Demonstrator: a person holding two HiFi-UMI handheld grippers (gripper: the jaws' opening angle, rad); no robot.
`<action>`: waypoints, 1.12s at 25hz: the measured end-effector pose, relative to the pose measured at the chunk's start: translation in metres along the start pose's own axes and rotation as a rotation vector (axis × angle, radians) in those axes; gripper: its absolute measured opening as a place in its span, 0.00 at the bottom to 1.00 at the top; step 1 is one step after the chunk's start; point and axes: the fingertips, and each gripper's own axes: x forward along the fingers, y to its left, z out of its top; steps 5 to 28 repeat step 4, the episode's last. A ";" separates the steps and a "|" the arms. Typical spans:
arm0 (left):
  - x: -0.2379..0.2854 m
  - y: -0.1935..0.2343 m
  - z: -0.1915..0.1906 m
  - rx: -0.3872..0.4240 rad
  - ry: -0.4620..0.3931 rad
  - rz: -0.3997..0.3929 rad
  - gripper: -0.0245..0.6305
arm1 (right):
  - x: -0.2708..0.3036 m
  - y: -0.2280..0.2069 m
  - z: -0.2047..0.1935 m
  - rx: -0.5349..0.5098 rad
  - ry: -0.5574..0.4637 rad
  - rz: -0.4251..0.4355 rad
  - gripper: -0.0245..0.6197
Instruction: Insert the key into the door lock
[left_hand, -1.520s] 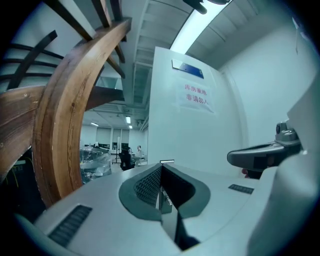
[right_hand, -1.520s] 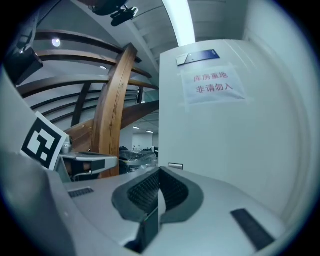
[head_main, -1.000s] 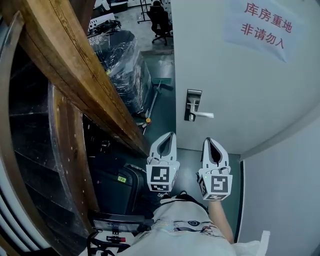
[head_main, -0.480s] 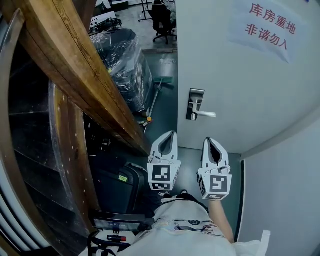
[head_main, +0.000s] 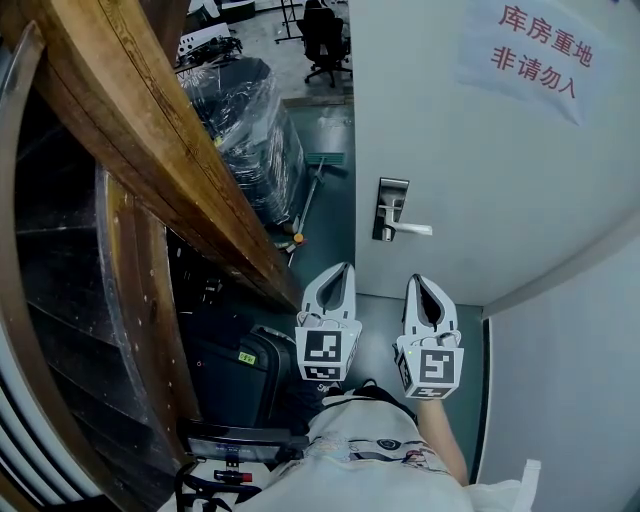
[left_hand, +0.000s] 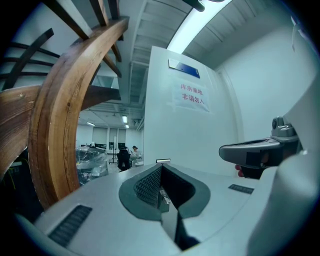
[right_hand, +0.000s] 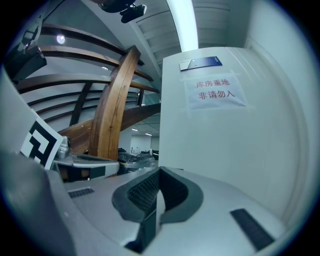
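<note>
Silver in colour, the small metal key (left_hand: 163, 198) is pinched between the dark ribbed pads (left_hand: 146, 186) of the left gripper (head_main: 343, 270). Its jaws are clenched on the key, and only a short bit of metal shows at the line where they meet. In the head view the key itself is too small to make out.

The silver metal door lock plate (head_main: 388, 207), with its lever handle (head_main: 412, 229) pointing right, sits on the white door (head_main: 480, 170). It is farther off than both grippers and well apart from them. Across the picture it lies between the left gripper's tips and those of the right gripper (head_main: 418, 281). The keyhole cannot be made out.

The right gripper is just beside the left one, on its right. Its jaws are pressed together with nothing between them. Both grippers point toward the door.

High on the door, to the right, hangs a pale paper sign with red characters (head_main: 535, 50). Left of the grippers a curved brown wooden beam (head_main: 150, 130) slants across. Beyond it stands a plastic-wrapped dark load (head_main: 245, 130), and a black suitcase (head_main: 235, 365) is near, on the floor.
</note>
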 end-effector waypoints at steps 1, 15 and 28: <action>0.000 0.000 0.000 0.000 0.001 -0.002 0.04 | 0.000 0.000 0.000 0.000 0.002 0.000 0.05; 0.002 -0.001 -0.001 0.001 0.004 -0.006 0.04 | 0.000 -0.001 -0.002 -0.001 0.006 0.000 0.05; 0.002 -0.001 -0.001 0.001 0.004 -0.006 0.04 | 0.000 -0.001 -0.002 -0.001 0.006 0.000 0.05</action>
